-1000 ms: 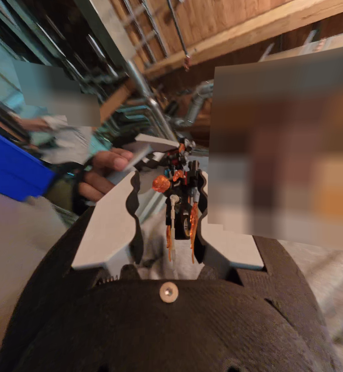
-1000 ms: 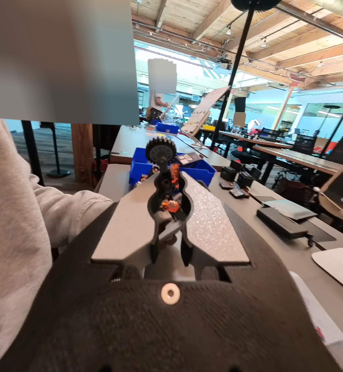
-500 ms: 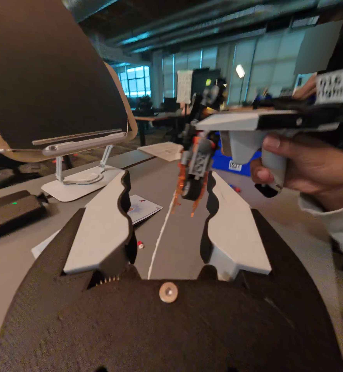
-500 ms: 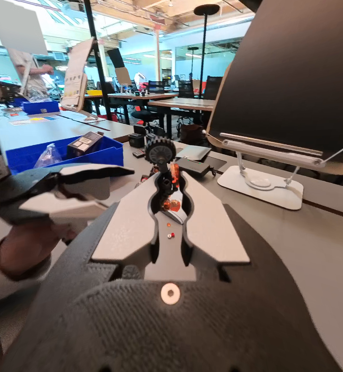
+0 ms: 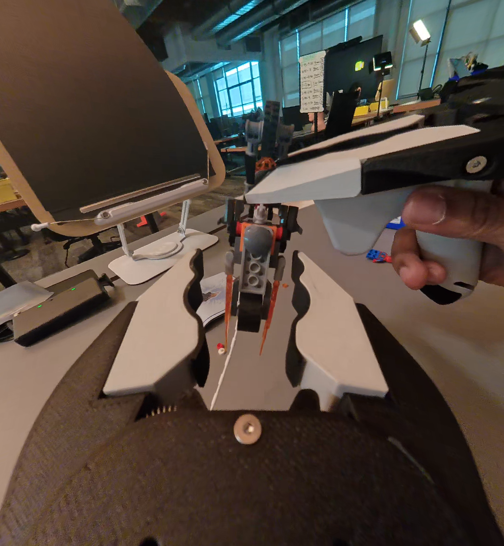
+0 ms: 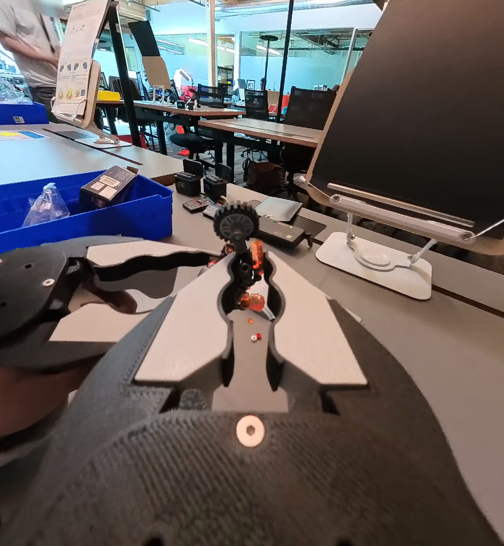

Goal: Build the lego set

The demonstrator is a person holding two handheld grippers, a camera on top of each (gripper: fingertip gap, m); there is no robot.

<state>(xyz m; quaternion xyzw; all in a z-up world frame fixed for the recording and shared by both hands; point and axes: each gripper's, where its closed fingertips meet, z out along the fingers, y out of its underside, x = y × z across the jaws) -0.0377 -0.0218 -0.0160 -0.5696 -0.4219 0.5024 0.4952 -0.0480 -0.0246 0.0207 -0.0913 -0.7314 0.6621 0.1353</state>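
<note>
Right fingers (image 6: 301,310) clamping lego model (image 6: 246,266), left fingers (image 5: 162,319) spread, model between

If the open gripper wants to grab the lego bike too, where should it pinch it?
Probably the grey studded brick in the lego bike's middle, the left gripper closing from both sides. Its flat sides suit the fingers. The thin orange flames look fragile, and the right gripper already holds the top end, so stay below it.
</note>
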